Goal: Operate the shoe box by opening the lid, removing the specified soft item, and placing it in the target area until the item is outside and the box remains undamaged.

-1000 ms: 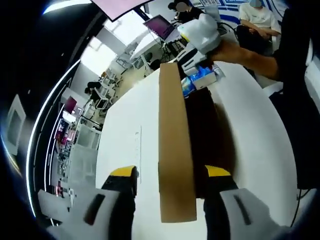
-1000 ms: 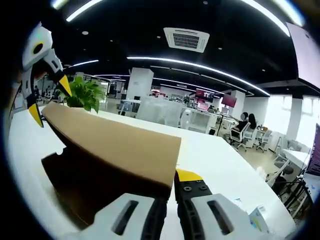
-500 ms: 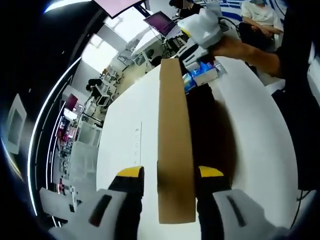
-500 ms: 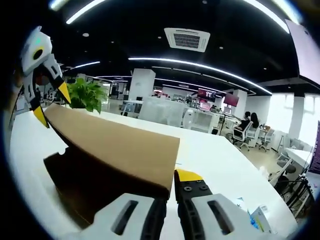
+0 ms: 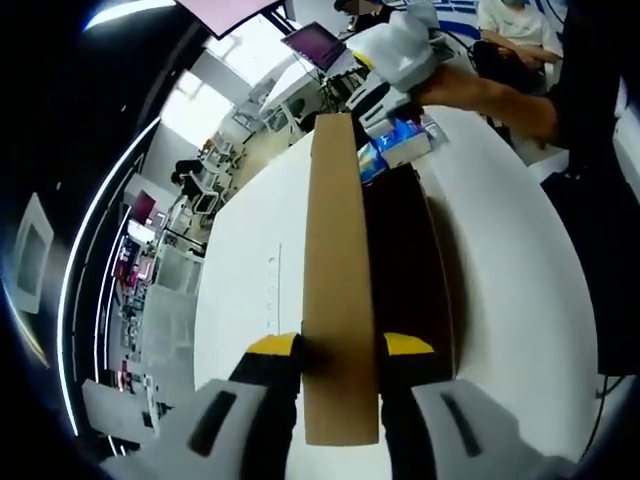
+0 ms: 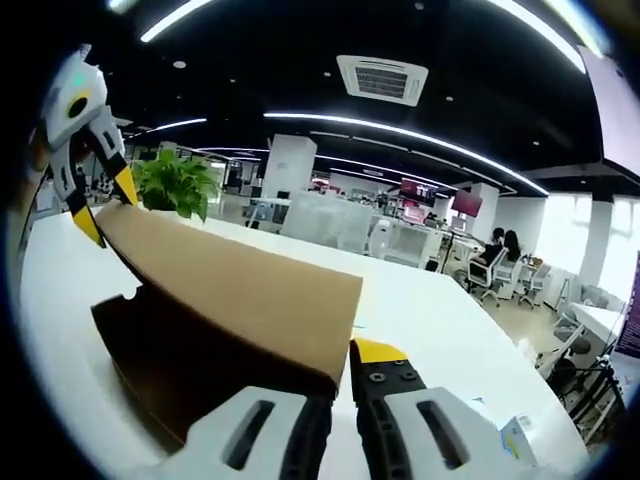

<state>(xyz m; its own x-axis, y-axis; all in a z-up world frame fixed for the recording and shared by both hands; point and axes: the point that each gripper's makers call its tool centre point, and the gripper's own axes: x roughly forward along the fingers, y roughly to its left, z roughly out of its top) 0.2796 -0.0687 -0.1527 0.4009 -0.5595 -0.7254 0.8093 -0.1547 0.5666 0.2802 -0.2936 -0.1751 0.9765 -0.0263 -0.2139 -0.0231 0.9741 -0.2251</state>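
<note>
- Shoe box (image 5: 415, 260) sits on the white bench (image 5: 510, 250), its brown cardboard lid (image 5: 338, 290) raised at an angle.
- Left gripper (image 5: 340, 345) fingers clamp the lid's near end.
- Right gripper (image 6: 335, 358) fingers pinch the lid's opposite corner (image 6: 335, 330).

An open office: dark ceiling with long light strips (image 6: 400, 135) and an air vent (image 6: 382, 80) (square, white), a potted plant (image 6: 175, 185), desks and chairs beyond the white table (image 6: 440, 310).
</note>
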